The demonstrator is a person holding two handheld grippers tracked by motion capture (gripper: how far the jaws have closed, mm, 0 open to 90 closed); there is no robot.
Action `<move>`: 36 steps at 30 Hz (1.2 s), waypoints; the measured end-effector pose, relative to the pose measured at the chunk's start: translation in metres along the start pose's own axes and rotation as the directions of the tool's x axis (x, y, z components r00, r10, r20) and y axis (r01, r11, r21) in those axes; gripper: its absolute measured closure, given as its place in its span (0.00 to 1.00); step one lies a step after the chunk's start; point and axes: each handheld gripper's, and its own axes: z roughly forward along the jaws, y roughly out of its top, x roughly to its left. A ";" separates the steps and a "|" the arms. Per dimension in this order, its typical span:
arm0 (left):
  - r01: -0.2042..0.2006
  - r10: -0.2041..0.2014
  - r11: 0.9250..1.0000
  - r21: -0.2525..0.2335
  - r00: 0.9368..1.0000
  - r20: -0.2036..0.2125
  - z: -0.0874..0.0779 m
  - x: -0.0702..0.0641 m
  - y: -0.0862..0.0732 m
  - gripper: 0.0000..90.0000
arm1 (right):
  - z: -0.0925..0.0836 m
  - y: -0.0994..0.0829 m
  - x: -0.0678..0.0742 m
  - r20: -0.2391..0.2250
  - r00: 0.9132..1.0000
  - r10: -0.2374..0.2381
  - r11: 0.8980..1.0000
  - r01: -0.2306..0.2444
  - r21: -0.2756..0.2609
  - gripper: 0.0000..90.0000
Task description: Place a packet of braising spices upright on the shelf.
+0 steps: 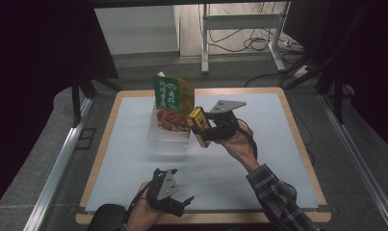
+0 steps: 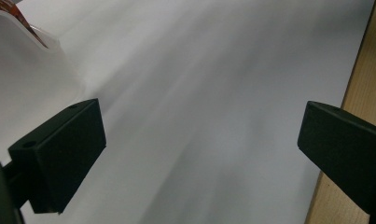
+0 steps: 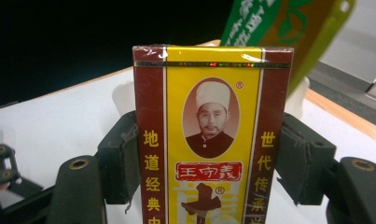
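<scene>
Yellow and dark red, a small flat box is clamped by its long sides in the right claw, its long axis running up out of the jaws, printed face toward the claw's camera. Just beyond its top end stands a clear tub holding a green packet and red-wrapped goods; the box touches or nearly touches the tub's near wall. The left claw hangs released and empty, well apart, low over the table near its front edge. The right hand is clearly nearer the tub.
</scene>
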 end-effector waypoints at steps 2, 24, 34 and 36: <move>-0.001 0.001 1.000 -0.001 1.000 0.000 0.000 0.000 0.000 0.01 | 0.006 0.003 0.001 -0.006 1.000 0.001 1.000 -0.001 -0.006 0.36; 0.002 -0.002 1.000 -0.006 1.000 0.009 0.000 -0.001 0.000 0.01 | 0.075 0.020 0.010 -0.025 0.999 0.020 0.997 -0.022 -0.076 0.36; -0.001 0.001 1.000 -0.006 1.000 0.010 0.000 -0.001 0.000 0.01 | 0.101 0.016 0.021 -0.047 0.999 0.018 0.997 -0.022 -0.076 0.36; -0.002 0.002 1.000 -0.006 1.000 0.011 0.000 -0.001 0.000 0.01 | 0.104 0.014 0.023 -0.052 0.999 0.018 0.997 -0.022 -0.072 0.36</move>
